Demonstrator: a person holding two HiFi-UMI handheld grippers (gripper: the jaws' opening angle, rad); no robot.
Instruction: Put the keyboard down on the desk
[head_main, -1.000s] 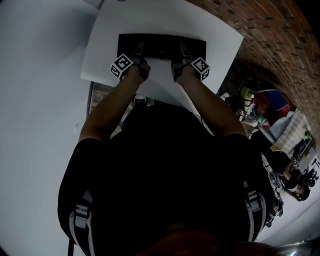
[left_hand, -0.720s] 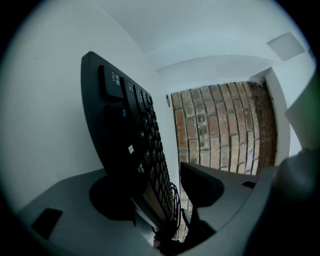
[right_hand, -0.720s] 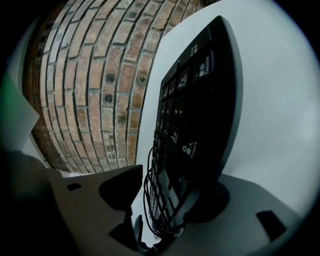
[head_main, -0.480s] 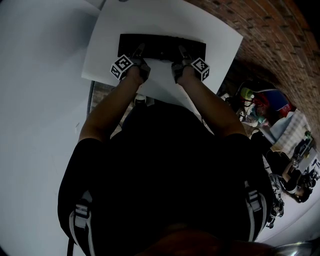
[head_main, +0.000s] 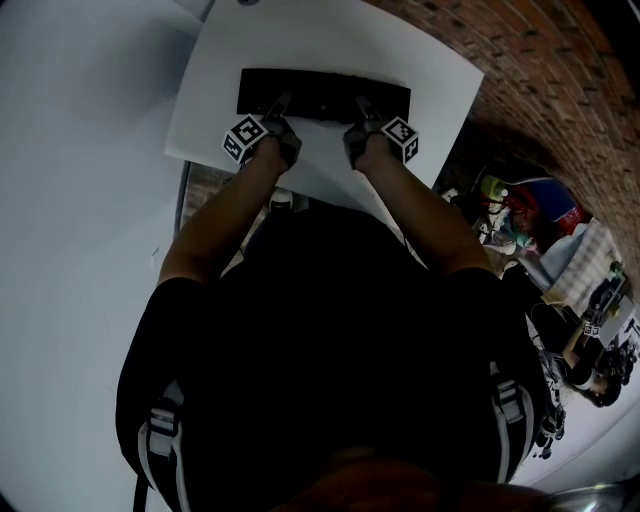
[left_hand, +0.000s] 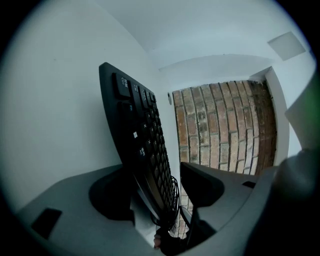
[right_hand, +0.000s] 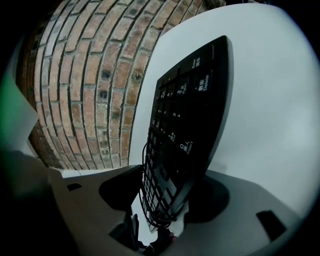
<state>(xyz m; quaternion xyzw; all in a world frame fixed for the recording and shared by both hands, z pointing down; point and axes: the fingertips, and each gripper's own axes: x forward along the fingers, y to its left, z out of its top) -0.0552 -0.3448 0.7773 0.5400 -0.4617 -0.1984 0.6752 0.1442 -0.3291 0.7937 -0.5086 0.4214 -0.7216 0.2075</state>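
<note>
A black keyboard (head_main: 323, 93) hangs lengthwise over the white desk (head_main: 420, 60), held by its near edge. My left gripper (head_main: 275, 108) is shut on its left part and my right gripper (head_main: 365, 108) on its right part. In the left gripper view the keyboard (left_hand: 142, 145) stands between the jaws of the left gripper (left_hand: 155, 185), keys facing right, with a thin black cable (left_hand: 173, 197) bunched at its near edge. The right gripper view shows the keyboard (right_hand: 187, 125) in the right gripper (right_hand: 167, 192), the desk (right_hand: 270, 100) behind it. Whether its far edge touches the desk is unclear.
A brick wall (head_main: 540, 60) runs along the desk's far right side. Bags and clutter (head_main: 520, 205) lie on the floor to the right. A pale wall (head_main: 70, 200) is to the left. The person's dark torso (head_main: 330, 350) fills the lower head view.
Both grippers and the keyboard have shifted slightly farther out over the desk. The grip on the keyboard looks the same.
</note>
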